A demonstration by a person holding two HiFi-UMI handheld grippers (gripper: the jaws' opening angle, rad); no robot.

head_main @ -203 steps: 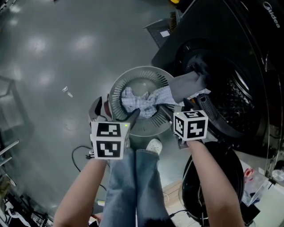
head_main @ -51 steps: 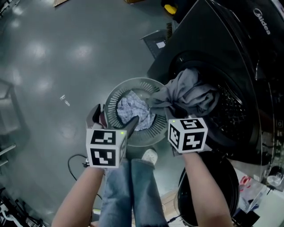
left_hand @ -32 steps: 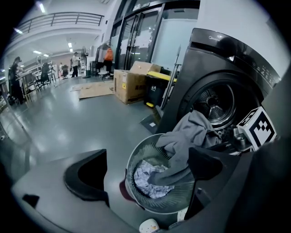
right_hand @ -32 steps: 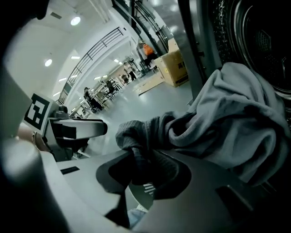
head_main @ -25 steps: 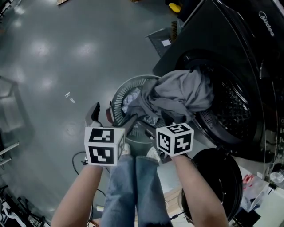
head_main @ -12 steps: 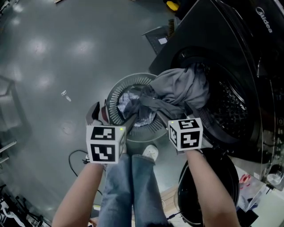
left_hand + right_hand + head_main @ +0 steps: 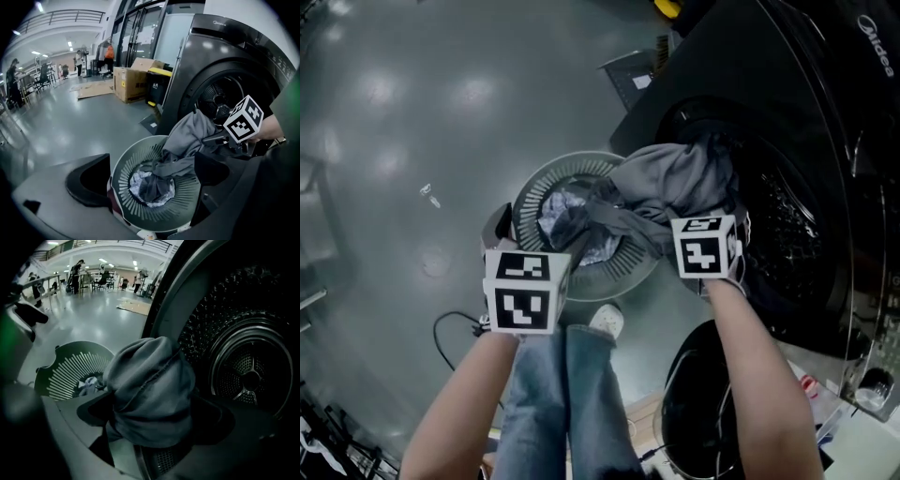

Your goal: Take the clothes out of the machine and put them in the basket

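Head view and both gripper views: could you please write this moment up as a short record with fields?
grey garment: hangs from the mouth of the machine across the rim into the basket
patterned cloth: lies in the basket, partly under the garment
left gripper: fingers apart, empty, over the basket
right gripper: fingers wide, just opening, grey garment between them
progress: garment not yet fully in the basket
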